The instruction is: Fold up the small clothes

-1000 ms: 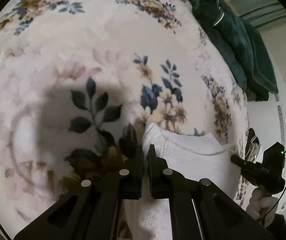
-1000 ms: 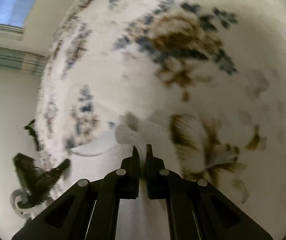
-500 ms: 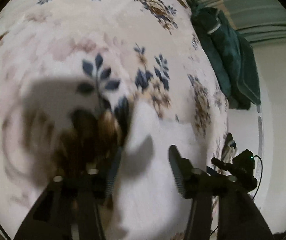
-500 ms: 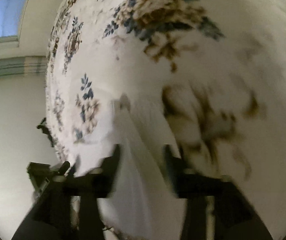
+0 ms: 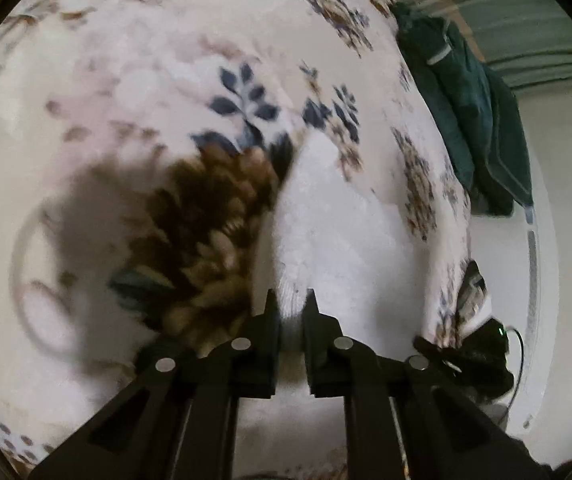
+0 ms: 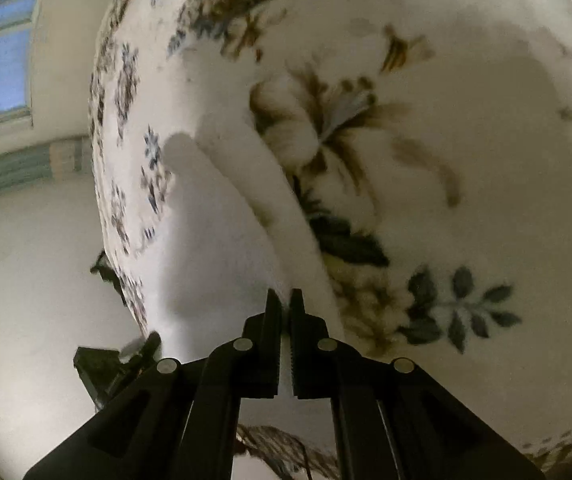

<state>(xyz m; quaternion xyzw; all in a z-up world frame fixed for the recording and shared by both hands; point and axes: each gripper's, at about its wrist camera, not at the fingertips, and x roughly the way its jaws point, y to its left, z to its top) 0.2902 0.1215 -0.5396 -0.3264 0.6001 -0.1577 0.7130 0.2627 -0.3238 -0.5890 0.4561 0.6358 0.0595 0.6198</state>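
Left gripper just closed, pinching the white garment, right gripper clamped on its edge, floral blanket beneath

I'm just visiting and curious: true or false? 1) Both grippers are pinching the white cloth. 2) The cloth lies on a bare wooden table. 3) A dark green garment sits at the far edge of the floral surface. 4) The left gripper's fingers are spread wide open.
1) True: the left gripper and the right gripper each clamp the white cloth.
2) False: it lies on a floral blanket.
3) True: the dark green garment is there.
4) False: they are closed on cloth.
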